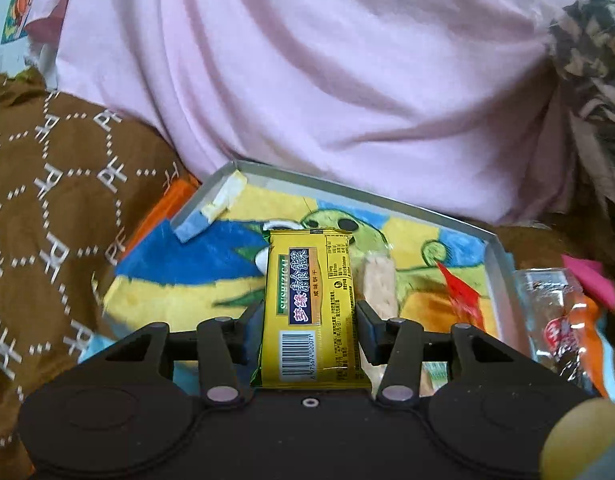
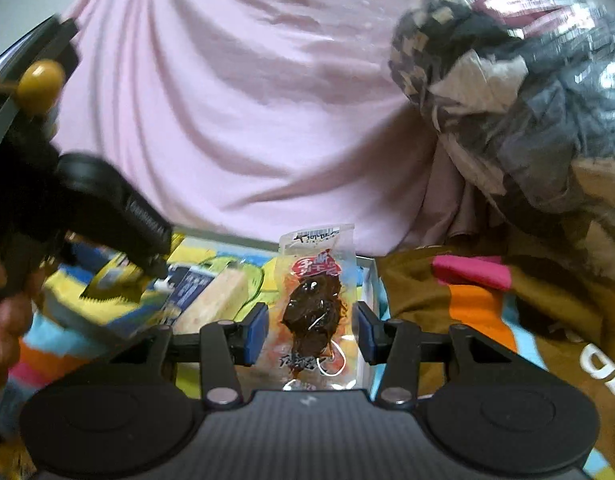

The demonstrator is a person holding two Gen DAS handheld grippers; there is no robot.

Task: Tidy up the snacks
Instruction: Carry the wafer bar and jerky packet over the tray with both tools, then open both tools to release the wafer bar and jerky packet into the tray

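While clamped, yellow packet (image 1: 311, 308) fills left tool (image 1: 310, 326).

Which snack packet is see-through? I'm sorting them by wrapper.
The clear packet with dark brown food, between the right gripper's fingers. The yellow biscuit pack in the left gripper is opaque.

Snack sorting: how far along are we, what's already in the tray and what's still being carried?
Done: a pale wafer bar and a red wrapper already lie in the tray. In hand: the left gripper grips a yellow biscuit packet over the tray; the right gripper grips a clear dark-snack pouch near its edge. Left: setting both down.
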